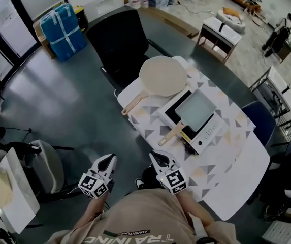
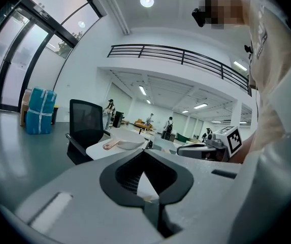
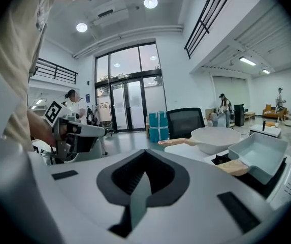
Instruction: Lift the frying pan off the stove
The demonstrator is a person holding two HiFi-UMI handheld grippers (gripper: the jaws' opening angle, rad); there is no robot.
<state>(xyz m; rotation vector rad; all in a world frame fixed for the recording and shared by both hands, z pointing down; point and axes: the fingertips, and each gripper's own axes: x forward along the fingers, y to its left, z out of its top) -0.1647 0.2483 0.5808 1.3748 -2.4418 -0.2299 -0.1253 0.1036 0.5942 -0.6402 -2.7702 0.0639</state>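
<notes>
A square pale-green frying pan (image 1: 195, 108) with a wooden handle (image 1: 170, 134) sits on a white portable stove (image 1: 209, 132) on the patterned table. The right gripper view shows it at the right (image 3: 259, 156), handle (image 3: 234, 167) towards me. A round cream pan (image 1: 162, 75) lies on the table beyond the stove (image 3: 216, 136) (image 2: 127, 145). My left gripper (image 1: 109, 159) and right gripper (image 1: 157, 158) are held close to my body, short of the table edge and apart from both pans. Both have their jaws together with nothing between them.
A black office chair (image 1: 117, 39) stands at the table's far end. Blue wrapped bundles (image 1: 64, 29) sit on the grey floor at the back left. A blue chair (image 1: 259, 121) is at the table's right side. Another chair (image 1: 46, 169) stands at my left.
</notes>
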